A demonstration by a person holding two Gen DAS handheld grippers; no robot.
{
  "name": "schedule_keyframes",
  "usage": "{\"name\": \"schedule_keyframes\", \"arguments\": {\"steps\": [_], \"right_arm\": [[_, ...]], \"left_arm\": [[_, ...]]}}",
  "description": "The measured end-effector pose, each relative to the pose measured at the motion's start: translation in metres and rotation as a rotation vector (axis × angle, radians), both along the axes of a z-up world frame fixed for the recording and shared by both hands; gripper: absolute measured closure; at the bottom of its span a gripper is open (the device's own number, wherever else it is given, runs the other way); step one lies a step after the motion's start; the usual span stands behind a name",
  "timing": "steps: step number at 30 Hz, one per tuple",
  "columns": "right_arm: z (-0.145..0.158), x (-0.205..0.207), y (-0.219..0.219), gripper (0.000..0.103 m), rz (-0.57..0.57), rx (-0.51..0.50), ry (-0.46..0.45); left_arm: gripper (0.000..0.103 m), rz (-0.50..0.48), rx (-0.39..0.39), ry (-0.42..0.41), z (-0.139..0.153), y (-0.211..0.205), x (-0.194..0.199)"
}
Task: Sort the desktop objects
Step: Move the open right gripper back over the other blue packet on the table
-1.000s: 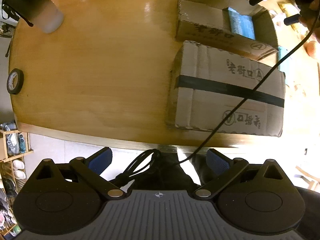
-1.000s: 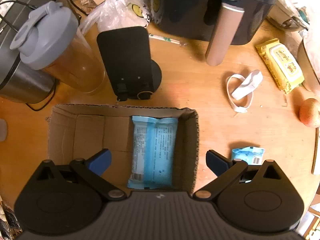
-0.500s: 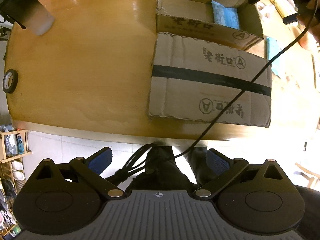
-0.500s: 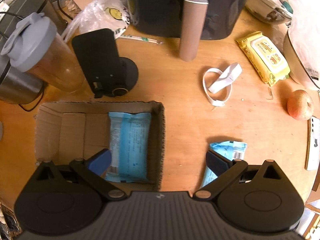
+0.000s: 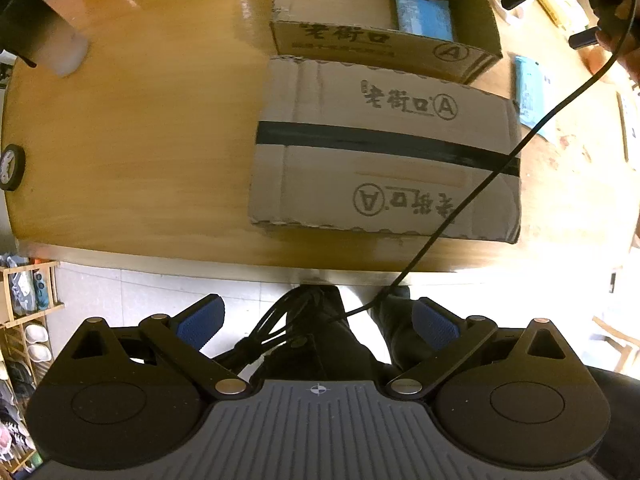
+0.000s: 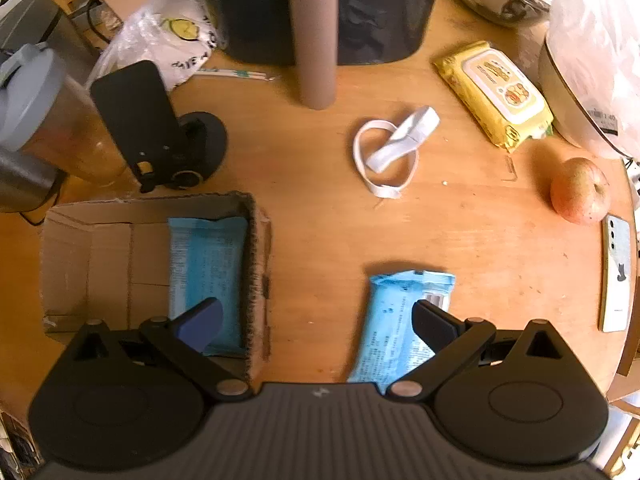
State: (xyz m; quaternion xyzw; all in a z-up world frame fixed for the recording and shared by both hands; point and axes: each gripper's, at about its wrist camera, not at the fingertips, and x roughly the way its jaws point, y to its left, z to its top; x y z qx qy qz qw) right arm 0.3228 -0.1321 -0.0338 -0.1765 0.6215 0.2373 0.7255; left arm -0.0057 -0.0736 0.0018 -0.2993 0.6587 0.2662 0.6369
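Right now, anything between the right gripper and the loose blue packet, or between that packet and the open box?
Nothing blocks the right gripper: its fingers are open over the loose blue packet. Bare table lies between the packet and the open box; only the box's near wall must be cleared. One blue packet already lies inside.

Right gripper (image 6: 316, 320) now over loose packet (image 6: 400, 320)
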Motion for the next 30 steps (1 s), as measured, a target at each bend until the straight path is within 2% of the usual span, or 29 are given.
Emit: {"name": "schedule_keyframes", "arguments": {"steps": [30], "right_arm": [[-0.014, 0.039, -0.065, 0.000, -0.095, -0.030, 0.023]], "left_arm": [[0.000, -0.076, -0.004, 0.012, -0.002, -0.023, 0.042]]}}
